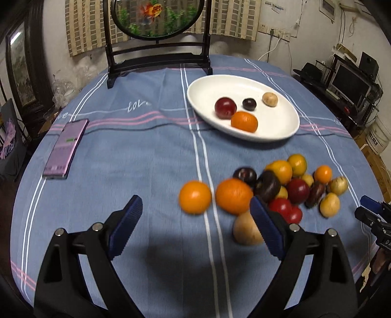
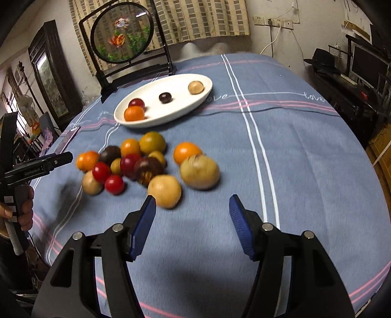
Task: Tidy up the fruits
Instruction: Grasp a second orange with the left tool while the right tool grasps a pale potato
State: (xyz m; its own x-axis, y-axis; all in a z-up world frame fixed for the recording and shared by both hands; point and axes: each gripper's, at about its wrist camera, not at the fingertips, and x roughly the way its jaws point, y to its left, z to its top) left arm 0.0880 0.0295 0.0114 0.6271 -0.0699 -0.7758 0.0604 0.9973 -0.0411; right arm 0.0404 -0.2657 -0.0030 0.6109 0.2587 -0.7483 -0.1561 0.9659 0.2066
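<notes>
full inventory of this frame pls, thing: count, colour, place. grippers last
plate: 1, white oval, far side of the cloth, beyond the pile
fruits on plate: 4, red, dark purple, tan, orange
fruit pile: exact count unclear from overlap; orange, red, dark purple, yellow, tan; on the cloth nearer than the plate
tablecloth: 1, blue with white and pink stripes, covers the table
phone: 1, purple, left on the cloth
round fish picture in dark stand: 1, back of table
left gripper: black with blue pads, open, empty, near the pile
right gripper: same build, open, empty
hand: on the left gripper's handle
</notes>
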